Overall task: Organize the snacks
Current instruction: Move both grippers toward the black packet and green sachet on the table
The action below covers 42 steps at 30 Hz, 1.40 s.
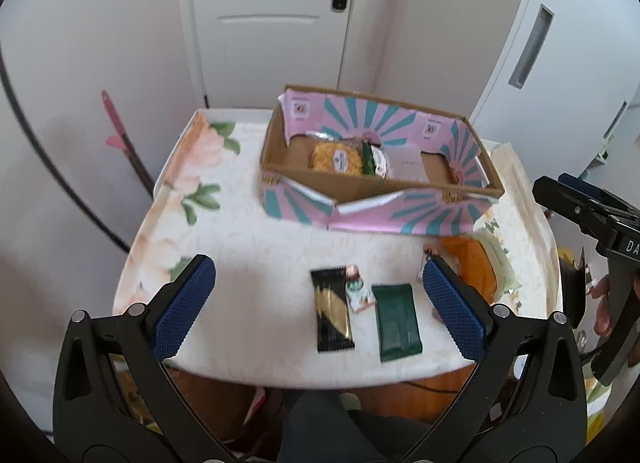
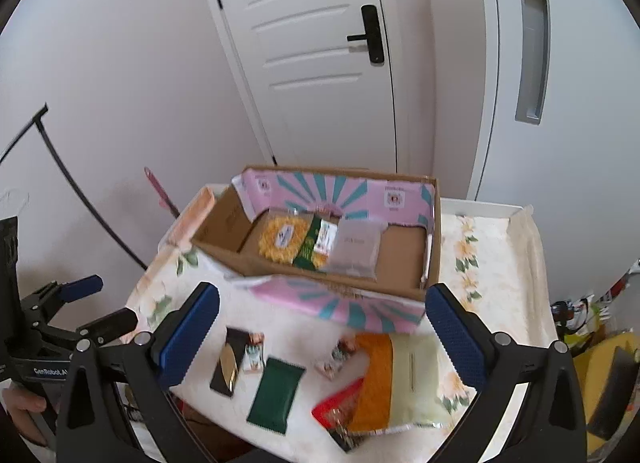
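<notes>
Snacks lie in two groups on a small table (image 1: 248,327) covered with a floral cloth: some already in the cardboard box (image 2: 434,223) with its pink-and-teal sunburst lining at the far side, the rest loose on the near part. Inside the box, a yellow-patterned packet (image 2: 282,239) with a green band lies beside a pale grey pouch (image 2: 356,249); both carry small labels whose print is too fine to read. Square printed marks on the box's pink flaps cannot be made out either. Loose on the cloth are a black wrapper with a gold leaf shape (image 1: 332,313), a dark green wrapper (image 1: 398,317) beside it, and a small pink-and-green sweet (image 1: 358,291) between them. To the right lies a large orange-and-pale-green bag (image 2: 400,379) overlapping a red packet (image 2: 340,403), with another small sweet (image 2: 336,357) just beside it; in the left wrist view this bag is largely hidden behind a blue pad. The left gripper (image 1: 320,303) hangs over the near edge with its jaws spread wide and nothing between them. The right gripper (image 2: 322,335) likewise stands wide open and empty above the loose snacks. On the left gripper's body, seen from the right wrist, white lettering reads "GenRoboLA", cut off by a finger in front; on the right gripper's body the letters "DA" run off the picture's edge. A hand (image 2: 24,407) grips the left handle, mostly out of frame.
</notes>
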Each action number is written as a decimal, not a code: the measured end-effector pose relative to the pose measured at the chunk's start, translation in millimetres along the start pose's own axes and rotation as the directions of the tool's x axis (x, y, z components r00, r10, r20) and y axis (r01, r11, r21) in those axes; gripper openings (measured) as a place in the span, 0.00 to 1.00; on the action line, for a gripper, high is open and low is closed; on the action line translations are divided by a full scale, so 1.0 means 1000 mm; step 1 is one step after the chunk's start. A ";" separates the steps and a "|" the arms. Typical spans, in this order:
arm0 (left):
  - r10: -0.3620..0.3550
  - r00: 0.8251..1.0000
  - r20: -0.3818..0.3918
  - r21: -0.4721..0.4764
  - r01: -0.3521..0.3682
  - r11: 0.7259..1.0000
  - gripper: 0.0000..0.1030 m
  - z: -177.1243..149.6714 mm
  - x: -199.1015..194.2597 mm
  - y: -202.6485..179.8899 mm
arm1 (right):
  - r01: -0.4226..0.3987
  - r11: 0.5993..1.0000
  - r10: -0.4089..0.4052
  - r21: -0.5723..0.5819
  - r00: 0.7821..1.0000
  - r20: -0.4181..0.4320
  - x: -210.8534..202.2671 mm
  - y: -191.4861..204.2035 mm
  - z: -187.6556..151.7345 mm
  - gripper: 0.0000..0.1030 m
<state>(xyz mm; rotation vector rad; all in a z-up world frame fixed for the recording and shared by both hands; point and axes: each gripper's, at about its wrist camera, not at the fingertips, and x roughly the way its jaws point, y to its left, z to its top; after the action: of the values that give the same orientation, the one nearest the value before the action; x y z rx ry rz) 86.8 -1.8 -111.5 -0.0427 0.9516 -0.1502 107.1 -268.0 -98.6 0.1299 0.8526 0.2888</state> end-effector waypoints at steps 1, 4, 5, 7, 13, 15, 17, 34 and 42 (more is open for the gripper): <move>0.004 1.000 -0.005 -0.004 -0.004 1.000 1.00 -0.005 0.000 0.001 | 0.000 1.000 0.000 -0.005 1.000 -0.006 -0.002 0.001 -0.003 1.00; 0.006 1.000 -0.018 -0.014 -0.006 1.000 1.00 -0.017 0.003 0.001 | 0.064 0.998 -0.064 0.002 0.998 -0.006 -0.005 0.004 -0.015 1.00; 0.003 1.000 -0.024 -0.016 -0.004 1.000 1.00 -0.020 0.005 0.002 | 0.066 0.998 -0.066 0.006 0.998 -0.006 -0.005 0.005 -0.017 1.00; 0.001 0.999 -0.041 -0.019 -0.002 1.000 1.00 -0.027 0.012 0.003 | 0.059 0.998 -0.058 0.019 0.998 -0.010 -0.005 0.005 -0.023 1.00; -0.026 0.994 -0.109 -0.004 0.026 1.000 1.00 -0.043 0.044 0.005 | 0.084 0.996 -0.083 0.043 0.996 -0.038 0.006 0.009 -0.039 1.00; -0.032 0.992 -0.123 0.014 0.034 0.999 1.00 -0.046 0.055 0.005 | 0.103 0.993 -0.100 0.053 0.994 -0.054 0.011 0.011 -0.046 1.00; -0.054 0.986 -0.161 0.039 0.061 0.997 1.00 -0.050 0.066 0.005 | 0.114 0.991 -0.110 0.065 0.992 -0.068 0.017 0.013 -0.056 1.00; -0.137 0.951 -0.278 0.152 0.185 0.971 0.83 -0.069 0.142 0.003 | 0.218 0.961 -0.202 0.171 0.973 -0.109 0.059 0.037 -0.109 0.99; -0.144 0.949 -0.279 0.222 0.210 0.952 0.72 -0.074 0.159 -0.008 | 0.255 0.949 -0.233 0.185 0.964 -0.131 0.078 0.044 -0.120 0.99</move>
<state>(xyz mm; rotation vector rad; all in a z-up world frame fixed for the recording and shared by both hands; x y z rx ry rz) 117.0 -30.5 -282.2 0.1266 1.1847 -0.4518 56.3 -202.4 -223.5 0.1954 0.9936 -0.0244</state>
